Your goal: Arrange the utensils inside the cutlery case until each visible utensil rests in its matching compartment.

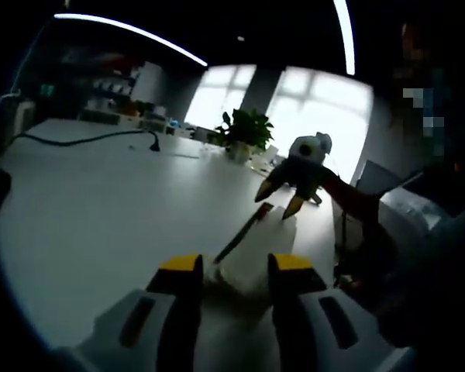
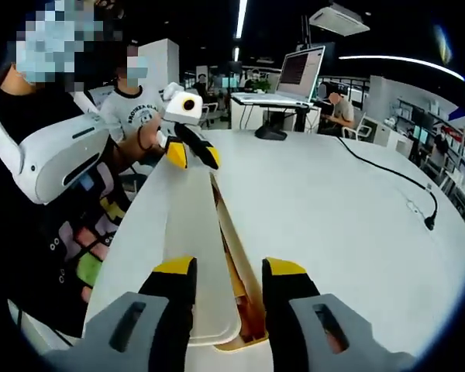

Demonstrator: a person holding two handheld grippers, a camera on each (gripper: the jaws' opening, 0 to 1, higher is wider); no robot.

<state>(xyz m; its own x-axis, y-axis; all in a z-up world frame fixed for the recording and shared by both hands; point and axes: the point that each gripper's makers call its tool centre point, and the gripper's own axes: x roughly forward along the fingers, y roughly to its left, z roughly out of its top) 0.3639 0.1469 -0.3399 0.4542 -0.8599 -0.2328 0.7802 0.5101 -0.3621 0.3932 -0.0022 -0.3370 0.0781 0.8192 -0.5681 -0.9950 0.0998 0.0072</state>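
Note:
A long white cutlery case lies on the white table near its edge. Its lid stands slightly ajar, and an orange-brown inside shows through the slit; I cannot make out any utensils. My right gripper is open, its jaws straddling the case's near end. My left gripper is at the far end. In the left gripper view the case fills the gap of my left gripper, which looks shut on it. My right gripper hangs over the other end, tips spread.
A person stands close at the table's edge by the case. A laptop on a stand and a black cable are on the far side. A potted plant and another cable are on the table.

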